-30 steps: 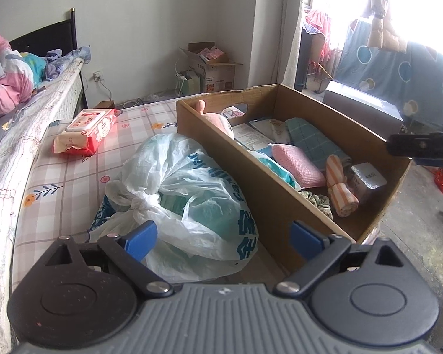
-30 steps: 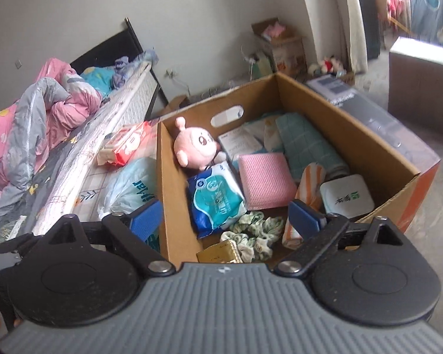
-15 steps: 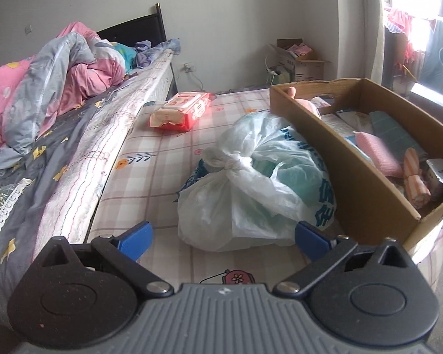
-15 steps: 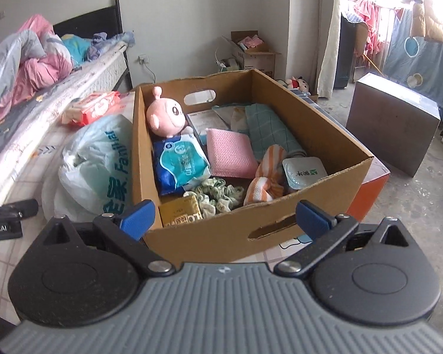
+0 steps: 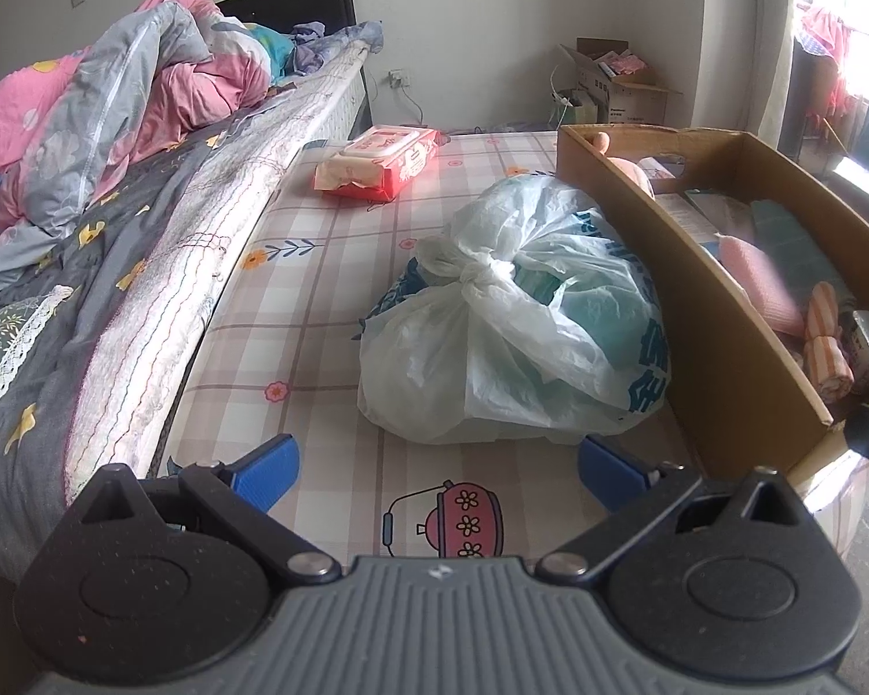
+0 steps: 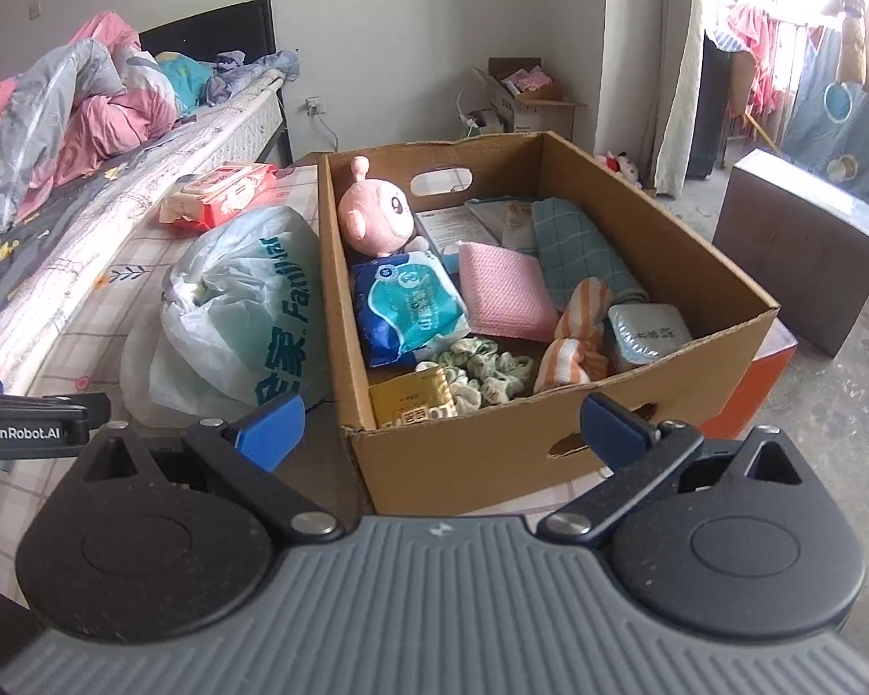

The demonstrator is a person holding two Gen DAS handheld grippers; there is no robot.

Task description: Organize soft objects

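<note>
Both grippers were spread wide and held nothing. The left gripper [image 5: 437, 466] hovered over the checked mattress cover [image 5: 318, 313], its blue fingertips [image 5: 266, 463] clear of the knotted plastic bag [image 5: 510, 324] that lay just beyond them. The right gripper [image 6: 440, 425] was positioned at the near wall of the cardboard box [image 6: 492, 457], with its fingertips [image 6: 614, 428] apart from the cardboard.

The plastic bag rested against the left wall of the box. Inside the box, a pink plush toy [image 6: 376, 214] sat at the far left corner. A blue tissue pack [image 6: 408, 307] lay near it, with a pink cloth [image 6: 504, 289] to the right and a teal checked towel [image 6: 579, 249] beyond that. An orange striped cloth [image 6: 573, 341] and a white lidded container [image 6: 649, 330] occupied the near right corner. A green patterned scrunchie [image 6: 481, 370] and a gold packet [image 6: 414, 402] lay at the near wall.

A red wet-wipe pack [image 5: 376, 162] lay on the mattress cover, far from the bag. A crumpled pink and grey quilt [image 5: 87, 110] covered the bed at left.
</note>
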